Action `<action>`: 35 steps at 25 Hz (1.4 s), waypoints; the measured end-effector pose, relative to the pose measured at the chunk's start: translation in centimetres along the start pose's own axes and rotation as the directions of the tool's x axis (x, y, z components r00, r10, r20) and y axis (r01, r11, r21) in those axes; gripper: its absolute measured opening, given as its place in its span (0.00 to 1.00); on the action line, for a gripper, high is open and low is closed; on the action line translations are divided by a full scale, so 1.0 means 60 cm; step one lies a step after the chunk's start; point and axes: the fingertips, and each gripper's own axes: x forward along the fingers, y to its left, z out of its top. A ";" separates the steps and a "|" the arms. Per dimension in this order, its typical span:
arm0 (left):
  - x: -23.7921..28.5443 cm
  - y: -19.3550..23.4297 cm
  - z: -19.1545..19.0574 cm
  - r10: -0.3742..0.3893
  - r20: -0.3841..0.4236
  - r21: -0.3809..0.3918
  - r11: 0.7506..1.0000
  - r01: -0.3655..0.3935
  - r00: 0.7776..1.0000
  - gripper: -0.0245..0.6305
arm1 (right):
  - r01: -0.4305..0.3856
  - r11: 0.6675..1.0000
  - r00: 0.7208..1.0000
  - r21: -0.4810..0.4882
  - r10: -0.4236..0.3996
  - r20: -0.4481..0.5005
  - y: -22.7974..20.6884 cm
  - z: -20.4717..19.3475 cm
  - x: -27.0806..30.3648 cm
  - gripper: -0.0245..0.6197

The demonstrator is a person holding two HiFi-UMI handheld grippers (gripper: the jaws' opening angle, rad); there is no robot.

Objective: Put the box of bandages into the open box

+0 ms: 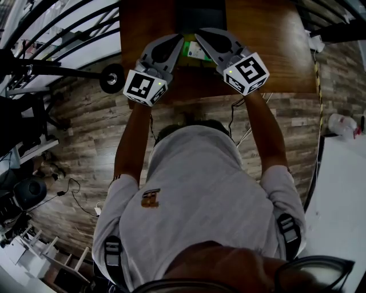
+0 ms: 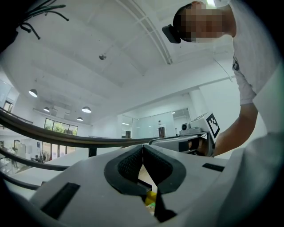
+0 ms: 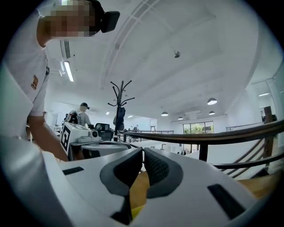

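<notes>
In the head view a small green and white box of bandages (image 1: pixel 194 51) lies on the brown wooden table (image 1: pixel 274 51), just in front of a dark box-like shape (image 1: pixel 200 14) at the far edge. My left gripper (image 1: pixel 180 39) and right gripper (image 1: pixel 198 35) converge over the bandage box, their tips close together. The left gripper (image 2: pixel 143 146) has its dark pads closed tip to tip with nothing between them. The right gripper (image 3: pixel 143 150) is likewise shut and holds nothing. A yellow-green sliver (image 2: pixel 151 197) shows beneath the left jaws. Contact with the box cannot be made out.
A black railing (image 1: pixel 57 34) and a black wheel (image 1: pixel 112 78) stand left of the table. Cables lie on the plank floor (image 1: pixel 86 143). In the right gripper view a coat stand (image 3: pixel 120 104) and a person (image 3: pixel 82 114) are far behind.
</notes>
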 end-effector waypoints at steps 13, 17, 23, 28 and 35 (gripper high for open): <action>-0.017 -0.035 0.034 -0.013 0.037 -0.002 1.000 0.013 0.999 0.07 | -0.004 1.000 0.991 0.020 0.001 0.133 0.055 0.047 -0.039 0.09; -0.024 -0.038 0.035 -0.012 0.044 -0.002 1.000 0.012 0.999 0.07 | 0.010 1.000 0.990 0.022 -0.013 0.140 0.059 0.049 -0.044 0.09; -0.032 -0.039 0.037 -0.009 0.051 -0.006 1.000 0.010 0.999 0.07 | 0.024 0.999 0.990 0.023 -0.027 0.140 0.064 0.049 -0.049 0.09; -0.036 -0.040 0.038 -0.015 0.053 -0.007 1.000 0.015 0.998 0.07 | 0.029 0.999 0.989 0.027 -0.033 0.141 0.070 0.047 -0.049 0.09; -0.031 -0.041 0.040 -0.025 0.059 -0.011 1.000 0.026 0.998 0.07 | 0.033 0.999 0.990 0.023 -0.036 0.135 0.071 0.048 -0.049 0.09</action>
